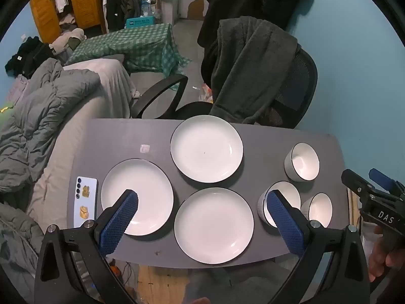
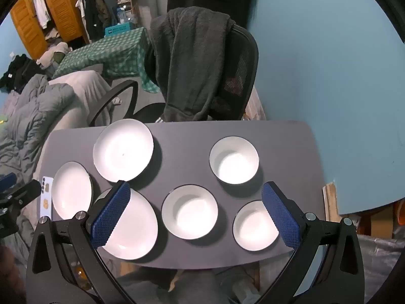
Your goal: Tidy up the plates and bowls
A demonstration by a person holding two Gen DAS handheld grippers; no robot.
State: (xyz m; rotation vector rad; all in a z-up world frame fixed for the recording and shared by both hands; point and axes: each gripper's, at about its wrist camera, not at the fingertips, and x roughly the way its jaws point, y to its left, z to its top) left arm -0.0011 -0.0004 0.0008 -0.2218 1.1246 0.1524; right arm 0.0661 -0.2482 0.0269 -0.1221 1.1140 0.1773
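Grey table (image 1: 121, 136) carried everything: three white plates and three white bowls, all with thin dark rims, all lying singly, none stacked. Using the far plate (image 1: 206, 149) as reference: left plate (image 1: 152, 190) sat nearer the camera and to its left, near plate (image 1: 214, 225) directly in front of it toward the near table edge; the three were close but apart. Bowls were grouped to the right of the far plate: far bowl (image 1: 302, 162) roughly level with it, middle bowl (image 1: 288, 195) nearer, and near bowl (image 1: 319, 209) just beside the middle one, right-most of the set. A phone (image 1: 85, 197) lay face down on the table's left edge, left of the left plate. A chair (image 1: 291, 88) draped with a dark fleece (image 1: 250, 68) stood behind the far plate. Left gripper (image 1: 202, 200) hovered above the near table edge, jaws spread wide, nothing between them. Right gripper (image 2: 196, 195) likewise wide apart and empty, above the bowls; middle bowl (image 2: 189, 212) framed between its blue pads (image 2: 111, 215).
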